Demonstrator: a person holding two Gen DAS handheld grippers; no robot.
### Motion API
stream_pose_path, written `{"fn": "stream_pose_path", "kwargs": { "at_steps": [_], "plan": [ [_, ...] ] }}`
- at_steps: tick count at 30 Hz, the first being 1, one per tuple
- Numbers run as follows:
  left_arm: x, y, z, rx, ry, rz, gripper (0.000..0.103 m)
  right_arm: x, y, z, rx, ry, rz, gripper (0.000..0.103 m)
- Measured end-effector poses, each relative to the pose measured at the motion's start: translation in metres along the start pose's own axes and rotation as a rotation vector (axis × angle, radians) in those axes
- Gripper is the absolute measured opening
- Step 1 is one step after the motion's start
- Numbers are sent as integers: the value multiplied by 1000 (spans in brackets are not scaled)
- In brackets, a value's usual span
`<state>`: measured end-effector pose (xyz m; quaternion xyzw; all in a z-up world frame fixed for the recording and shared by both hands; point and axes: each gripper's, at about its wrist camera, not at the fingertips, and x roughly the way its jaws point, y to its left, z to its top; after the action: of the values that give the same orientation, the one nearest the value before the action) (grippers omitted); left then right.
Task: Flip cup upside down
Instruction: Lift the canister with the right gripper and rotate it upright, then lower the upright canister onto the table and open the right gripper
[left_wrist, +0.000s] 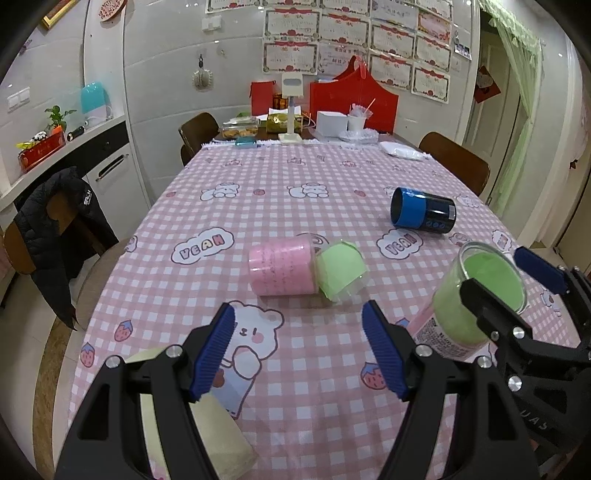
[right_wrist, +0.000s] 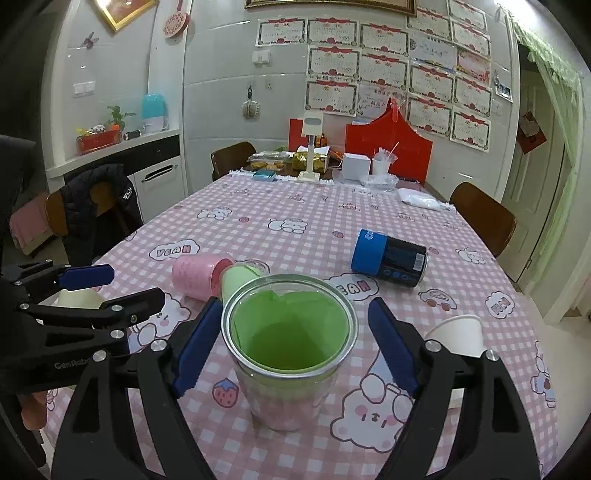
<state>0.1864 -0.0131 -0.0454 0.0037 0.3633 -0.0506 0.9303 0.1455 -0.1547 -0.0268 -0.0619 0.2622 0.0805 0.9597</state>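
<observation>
Blue-padded fingers of the right tool stand spread on either side of the clear glass cup lined with green paper, not pressing it, so the cup is bracketed but not gripped. It stands upright, mouth up, on the pink checked desk, probably lined up for a side grasp that allows a turn-over. Over bare cloth, the left tool is released and holds nothing. Farther off, a pink-wrapped cup lies on its side.
</observation>
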Motion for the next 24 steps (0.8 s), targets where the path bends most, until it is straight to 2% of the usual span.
{"fn": "stream_pose_path", "kwargs": {
  "at_steps": [2, 7, 24],
  "plan": [
    [-6, 0, 0, 0, -15, -3, 71, -6, 2, 1, -20, -16, -32, 81],
    [-24, -1, -1, 5, -58, -3, 71, -23, 3, 2, -8, -49, -37, 87],
    [-103, -8, -14, 10, -263, 34, 71, -91, 1, 0, 17, -176, -123, 93]
  ]
}}
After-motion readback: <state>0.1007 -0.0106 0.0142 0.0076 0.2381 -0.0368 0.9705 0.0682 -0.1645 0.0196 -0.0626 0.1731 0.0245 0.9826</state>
